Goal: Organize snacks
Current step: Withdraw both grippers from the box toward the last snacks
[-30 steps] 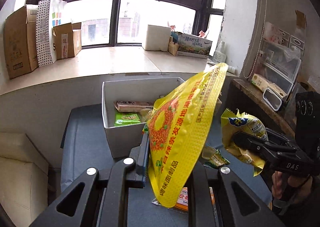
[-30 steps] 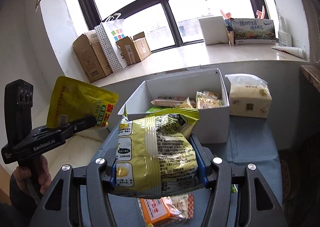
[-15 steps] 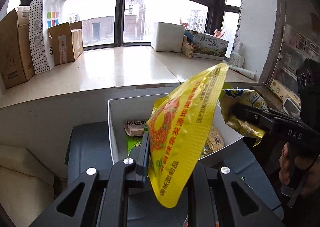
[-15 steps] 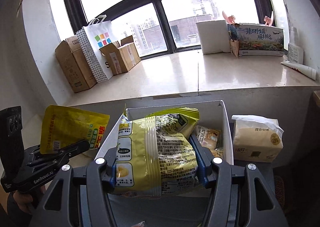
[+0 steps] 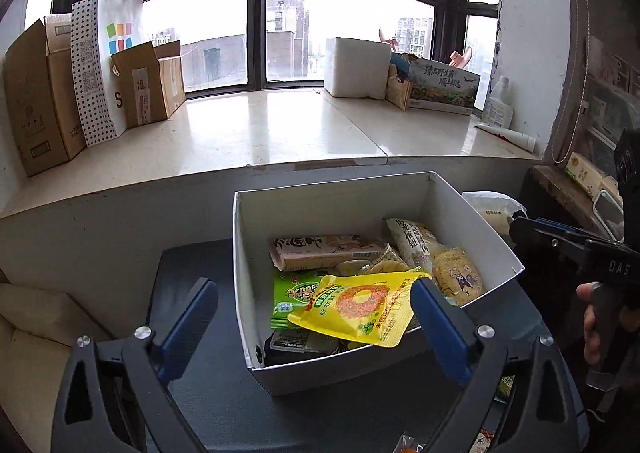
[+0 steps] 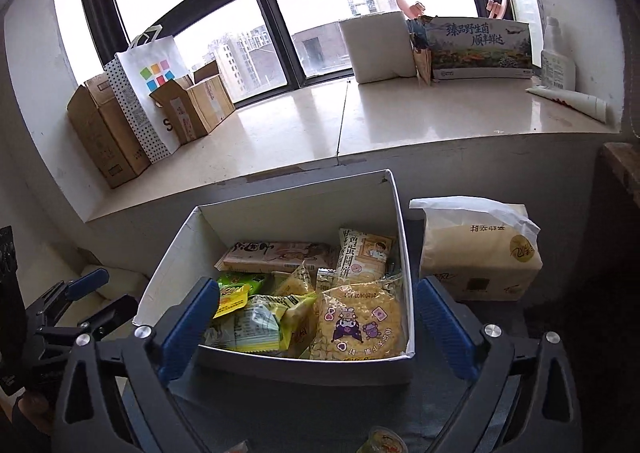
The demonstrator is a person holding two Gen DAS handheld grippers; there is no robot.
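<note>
A white box (image 5: 460,209) (image 6: 400,213) on the dark table holds several snack packets. A yellow pouch with an orange ring (image 5: 360,307) lies on top at its near side. A pale green-yellow bag (image 6: 260,323) lies in the box beside a round cracker pack (image 6: 360,321). My left gripper (image 5: 314,307) is open and empty, just above the box's near edge. My right gripper (image 6: 318,307) is open and empty over the box's near wall. The right gripper also shows at the right of the left wrist view (image 5: 560,239); the left gripper shows at the left of the right wrist view (image 6: 80,293).
A tissue pack (image 6: 476,249) stands right of the box. Loose snacks (image 6: 384,443) lie on the table near me. The windowsill behind holds cardboard boxes (image 5: 36,93), a paper bag (image 5: 104,65), a white foam box (image 5: 356,67) and a printed carton (image 5: 444,87). A cushion (image 5: 28,333) lies left.
Both grippers moved forward over the box and opened. The yellow pouch dropped from the left gripper and the green-yellow bag from the right; both now lie in the box.
</note>
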